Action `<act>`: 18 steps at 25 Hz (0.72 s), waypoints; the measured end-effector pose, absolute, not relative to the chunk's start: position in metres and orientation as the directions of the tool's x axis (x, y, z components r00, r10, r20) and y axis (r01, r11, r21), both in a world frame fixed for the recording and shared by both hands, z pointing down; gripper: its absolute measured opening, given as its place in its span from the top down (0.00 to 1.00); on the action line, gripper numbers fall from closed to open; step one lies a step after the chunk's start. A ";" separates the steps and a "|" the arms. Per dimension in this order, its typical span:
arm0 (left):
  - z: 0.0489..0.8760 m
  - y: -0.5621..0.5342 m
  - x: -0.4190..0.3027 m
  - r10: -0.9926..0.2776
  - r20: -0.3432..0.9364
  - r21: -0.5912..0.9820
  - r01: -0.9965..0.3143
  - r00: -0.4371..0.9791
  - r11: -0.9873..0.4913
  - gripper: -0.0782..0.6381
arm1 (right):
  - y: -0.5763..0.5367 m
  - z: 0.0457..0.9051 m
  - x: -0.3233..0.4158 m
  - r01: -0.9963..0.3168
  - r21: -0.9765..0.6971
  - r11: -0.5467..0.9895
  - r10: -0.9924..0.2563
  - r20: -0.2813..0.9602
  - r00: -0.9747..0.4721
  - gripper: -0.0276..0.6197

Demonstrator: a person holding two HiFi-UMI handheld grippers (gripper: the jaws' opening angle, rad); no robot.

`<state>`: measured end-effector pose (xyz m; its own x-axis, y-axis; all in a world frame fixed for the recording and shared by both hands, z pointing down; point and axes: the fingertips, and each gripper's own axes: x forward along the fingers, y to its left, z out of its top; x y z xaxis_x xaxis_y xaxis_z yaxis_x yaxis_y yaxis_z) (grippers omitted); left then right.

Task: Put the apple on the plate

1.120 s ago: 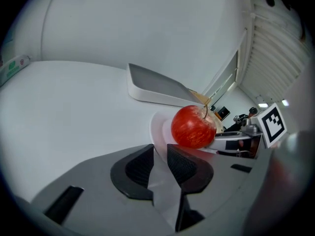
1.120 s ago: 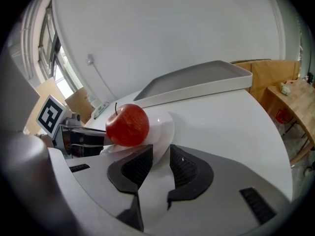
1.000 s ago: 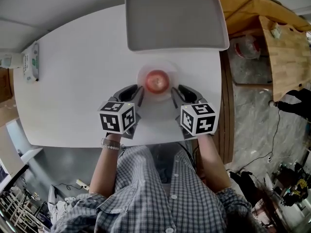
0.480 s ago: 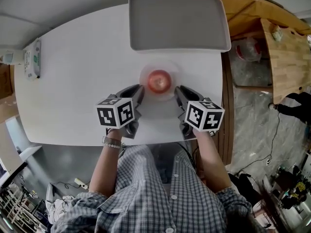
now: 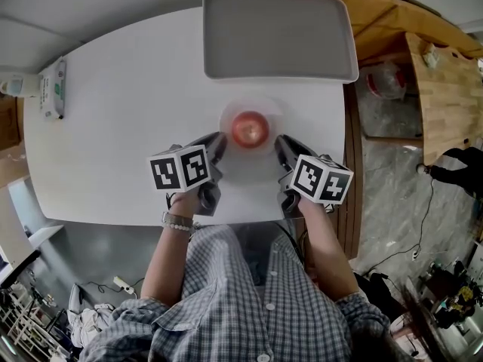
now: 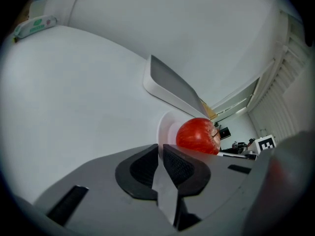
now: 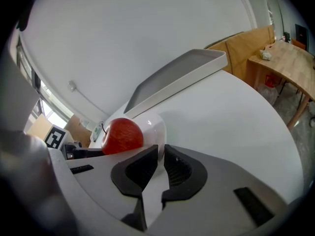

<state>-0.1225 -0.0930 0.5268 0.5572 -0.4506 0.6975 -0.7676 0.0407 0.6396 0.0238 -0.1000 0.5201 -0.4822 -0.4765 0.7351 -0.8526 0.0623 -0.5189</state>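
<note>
Fingers (image 6: pixel 141 167) of the left gripper (image 6: pixel 160 150) are pressed together with only a thin slit between the dark pads, and nothing is caught between them. On the right gripper (image 7: pixel 161 152) the fingers (image 7: pixel 135 168) are likewise clenched on nothing. Both tools sit low over the white worktop (image 5: pixel 128 111), one on each side of a small white plate (image 5: pixel 266 110).

A red apple (image 5: pixel 249 129) rests on that plate, roughly at its middle, with its stem side turned up. From the left gripper view the apple (image 6: pixel 197 135) lies just beyond the fingertips and to their right, with the plate (image 6: pixel 166 127) rim showing beside it. From the right gripper view the apple (image 7: pixel 123 135) lies just beyond the tips and to their left, on the plate (image 7: pixel 155 124). Neither gripper touches the fruit.

In the head view the left gripper (image 5: pixel 215 143) and right gripper (image 5: pixel 281 145) point away from the person, close to the plate's near edge. Behind the plate stands a grey tray (image 5: pixel 279 32) at the worktop's far edge. A packet of wipes (image 5: pixel 51 89) lies well apart on the left side.
</note>
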 end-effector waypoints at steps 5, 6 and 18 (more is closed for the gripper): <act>0.523 -0.094 -0.124 -0.454 0.692 0.651 -0.757 0.561 0.057 0.84 | -0.102 0.516 0.023 -0.846 -0.531 0.051 -0.477 0.731 -0.488 0.88; 0.522 -0.095 -0.123 -0.456 0.691 0.651 -0.757 0.561 0.056 0.84 | -0.102 0.515 0.023 -0.844 -0.535 0.050 -0.479 0.728 -0.490 0.88; 0.495 -0.113 -0.117 -0.466 0.689 0.642 -0.765 0.555 0.039 0.84 | -0.121 0.486 0.031 -0.831 -0.554 0.042 -0.510 0.704 -0.495 0.88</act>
